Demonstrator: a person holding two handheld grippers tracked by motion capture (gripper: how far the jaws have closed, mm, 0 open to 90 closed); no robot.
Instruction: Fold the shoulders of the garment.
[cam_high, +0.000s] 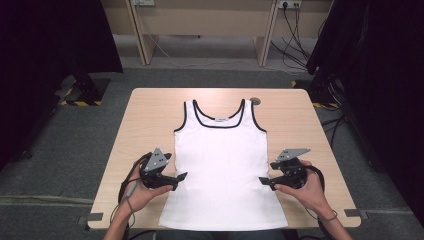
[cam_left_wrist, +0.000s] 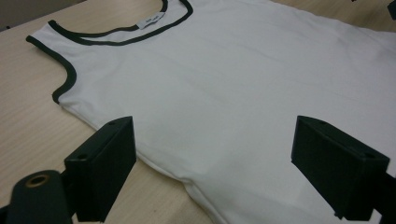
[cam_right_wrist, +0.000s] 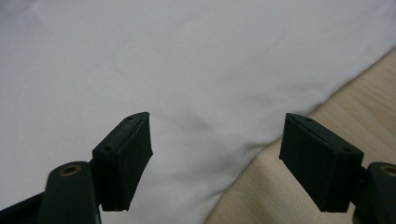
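Note:
A white tank top (cam_high: 223, 167) with black trim at neck and armholes lies flat on the wooden table (cam_high: 150, 115), neck toward the far side. My left gripper (cam_high: 183, 176) hovers at the shirt's left side seam, jaws open, nothing between them. In the left gripper view the shirt (cam_left_wrist: 224, 84) spreads ahead of the open left gripper (cam_left_wrist: 212, 161). My right gripper (cam_high: 262, 181) is at the shirt's right side seam, also open and empty. The right gripper view shows the shirt's edge (cam_right_wrist: 187, 70) and bare table between the spread jaws of the right gripper (cam_right_wrist: 217, 156).
A small round grommet (cam_high: 255, 100) sits in the table near the far edge. Dark curtains and stand bases flank the table. A desk frame (cam_high: 200, 25) with cables stands on the floor beyond. Tape tabs mark the near table corners.

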